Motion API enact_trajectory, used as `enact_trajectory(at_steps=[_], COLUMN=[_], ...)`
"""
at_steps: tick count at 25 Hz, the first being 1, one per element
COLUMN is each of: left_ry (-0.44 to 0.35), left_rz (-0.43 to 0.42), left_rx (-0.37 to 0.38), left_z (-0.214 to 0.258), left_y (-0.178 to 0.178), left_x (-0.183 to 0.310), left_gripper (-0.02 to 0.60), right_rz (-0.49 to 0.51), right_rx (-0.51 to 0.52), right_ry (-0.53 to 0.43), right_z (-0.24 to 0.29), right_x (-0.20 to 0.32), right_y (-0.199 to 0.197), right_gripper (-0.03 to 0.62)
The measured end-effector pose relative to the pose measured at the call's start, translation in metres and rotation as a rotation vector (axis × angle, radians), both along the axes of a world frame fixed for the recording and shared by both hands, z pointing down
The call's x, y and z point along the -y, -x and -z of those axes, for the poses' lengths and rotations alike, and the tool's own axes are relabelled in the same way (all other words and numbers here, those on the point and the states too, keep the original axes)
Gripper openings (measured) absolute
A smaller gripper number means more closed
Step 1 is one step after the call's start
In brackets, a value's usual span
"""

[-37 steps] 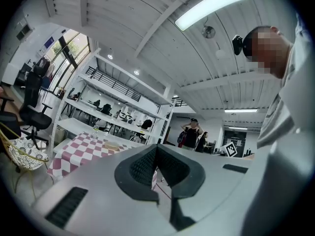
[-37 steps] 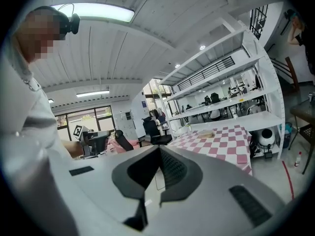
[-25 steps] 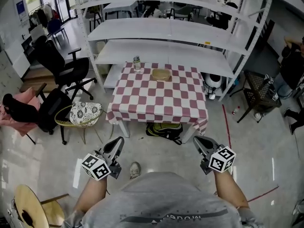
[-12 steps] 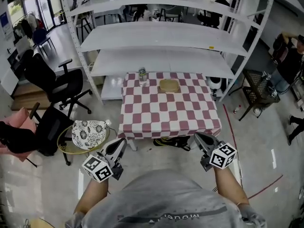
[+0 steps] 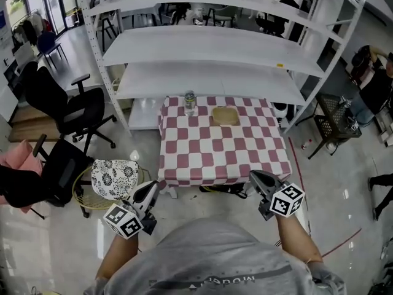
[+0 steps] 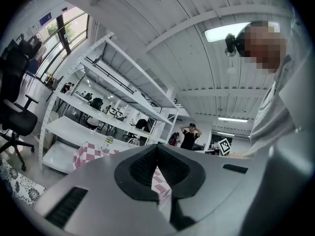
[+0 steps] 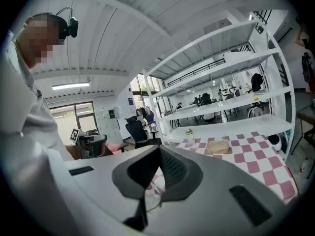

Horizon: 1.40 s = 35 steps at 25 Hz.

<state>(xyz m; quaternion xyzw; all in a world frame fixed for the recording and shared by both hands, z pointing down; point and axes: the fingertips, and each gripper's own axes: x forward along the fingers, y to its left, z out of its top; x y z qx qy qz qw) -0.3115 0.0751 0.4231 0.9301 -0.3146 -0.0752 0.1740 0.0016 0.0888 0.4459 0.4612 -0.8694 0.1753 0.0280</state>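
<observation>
- Left gripper point(image 5: 151, 189) is out in front of the person's grey shirt, jaws clenched tight together with nothing between them. The left gripper view point(image 6: 157, 147) shows the two ribbed pads meeting.
- Right gripper point(image 5: 255, 178) is the same, jaws pressed shut and empty, as the right gripper view point(image 7: 159, 149) confirms.
- Each gripper carries a cube of black-and-white square markers, patterns only, no words.
- There's pale print across the shirt point(image 5: 215, 281), upside down from the head view and too blurred to read.
- Straight ahead of both grippers is the desk point(image 5: 224, 149) under a red-and-white checked cloth, its near edge just beyond the jaw tips and not touched by them.
- At the desk's far edge stands a clear bottle point(image 5: 190, 102), upright, with a label too small to read. Near it, to its right, lies a flat tan tray point(image 5: 226, 116).
- A dark bag point(image 5: 222, 190) sits on the floor under the near edge.
- White shelving point(image 5: 202, 45) rises behind the desk.
- On the left are a black office chair point(image 5: 73, 112) and a floral cushion point(image 5: 113, 172) on a wire chair.
- A red floor line point(image 5: 293, 158) runs along the right side.
</observation>
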Motion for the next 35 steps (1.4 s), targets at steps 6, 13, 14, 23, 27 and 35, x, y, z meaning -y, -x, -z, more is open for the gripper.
enact_trajectory(at_steps=[6,13,14,23,27,35], left_ry=[0.011,0.026,0.028,0.036,0.06,0.098], left_rz=[0.023,0.071,0.08,0.172,0.204,0.193], left_rx=[0.009,0.046,0.05,0.053,0.056,0.149], left_z=[-0.001,-0.011,-0.012,-0.013,-0.018,-0.04], left_y=[0.01,-0.011,-0.019,-0.136,-0.185,-0.254], left_x=[0.039,0.076,0.084,0.185,0.229,0.297], left_gripper=[0.0,0.0,0.0,0.0,0.0,0.0], right_rz=[0.026,0.064,0.072,0.164,0.205,0.233], right_rx=[0.004,0.044,0.049,0.079,0.081,0.057], right_ry=[0.01,0.005,0.005,0.039,0.059,0.123], right_z=[-0.004,-0.016,-0.017,-0.037,-0.041,-0.074], right_x=[0.053,0.113,0.122,0.226,0.268,0.339], right_y=[0.008,-0.016,-0.022,-0.121,-0.165,-0.211], right_gripper=[0.025,0.025,0.025,0.025,0.025,0.026])
